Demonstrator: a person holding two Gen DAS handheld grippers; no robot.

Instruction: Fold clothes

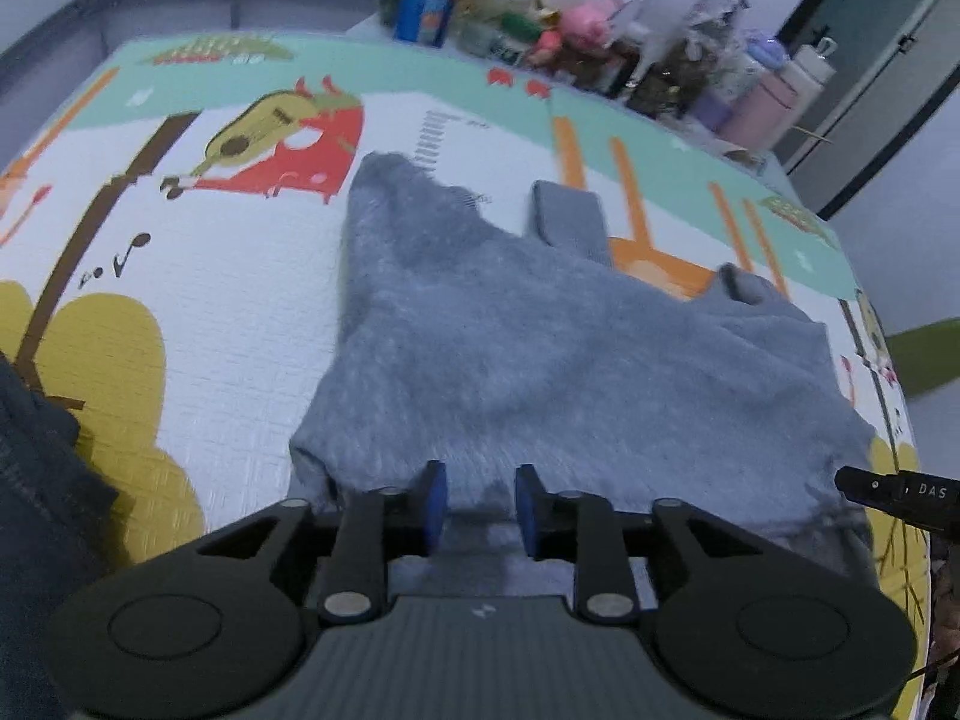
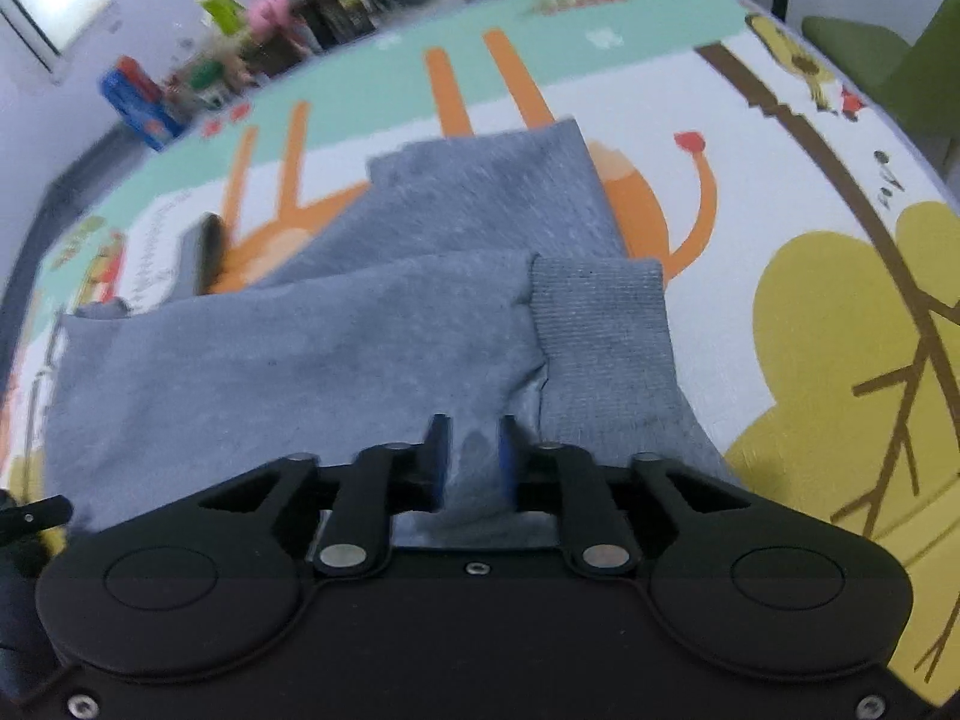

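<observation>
Under both part-open tongs, left (image 1: 480, 501) and right (image 2: 474, 456), lies the grey sweater (image 1: 540, 348), cloth between their pads, ungripped.

Sweater (image 1: 540, 348) spread on mat (image 1: 210, 300), directly ahead of both sets of jaws. Cuff (image 2: 600, 330) lies right of the right jaws. Clutter row (image 1: 570, 42) far beyond (mat's back edge).

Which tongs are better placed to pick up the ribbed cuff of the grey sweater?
Probably the right tongs: the ribbed cuff lies just beside them. The left tongs sit over the grey sweater hem.
</observation>
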